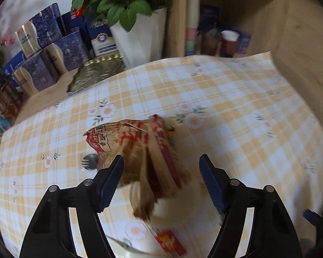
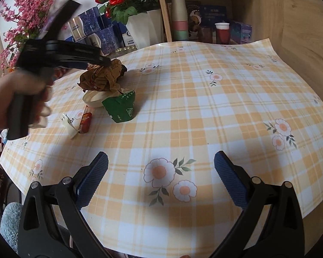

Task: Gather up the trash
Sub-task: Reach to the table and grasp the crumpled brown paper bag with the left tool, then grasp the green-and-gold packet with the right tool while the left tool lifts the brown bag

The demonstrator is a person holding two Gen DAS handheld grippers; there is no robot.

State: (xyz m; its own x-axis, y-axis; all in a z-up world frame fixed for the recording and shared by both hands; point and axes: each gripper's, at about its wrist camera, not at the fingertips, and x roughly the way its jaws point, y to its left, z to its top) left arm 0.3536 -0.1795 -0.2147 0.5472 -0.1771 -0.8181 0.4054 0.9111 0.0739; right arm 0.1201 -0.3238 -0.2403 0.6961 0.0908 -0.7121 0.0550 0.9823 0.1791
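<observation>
Behind the yellow checked tablecloth [image 2: 204,111] we see a wooden shelf unit, a white pot of red roses [image 2: 144,30] and stacked blue boxes; the trash sits in a cluster toward the far left part of the cloth. Our left gripper [image 1: 161,161] points steeply down at the crumpled brown paper bag [image 1: 140,150], which lies directly ahead between its fingers; the jaws stand apart, one pad touching or nearly touching the bag's left flank, the other clear of it, so we judge nothing is clamped yet. The bag's long axis runs roughly along the gripper's pointing line, its printed end away from us, so the jaws would close across its narrow width. It rests on a white bowl [image 2: 94,99]; just beside lie a green carton [image 2: 120,107], a red packet [image 2: 86,120] and a white scrap [image 2: 68,126]. A black plastic fork [image 1: 90,161] lies just left of the bag. Our right gripper [image 2: 161,169] is wide open over bare cloth, well apart from the pile; the left hand [image 2: 17,94] is plainly the nearer.
</observation>
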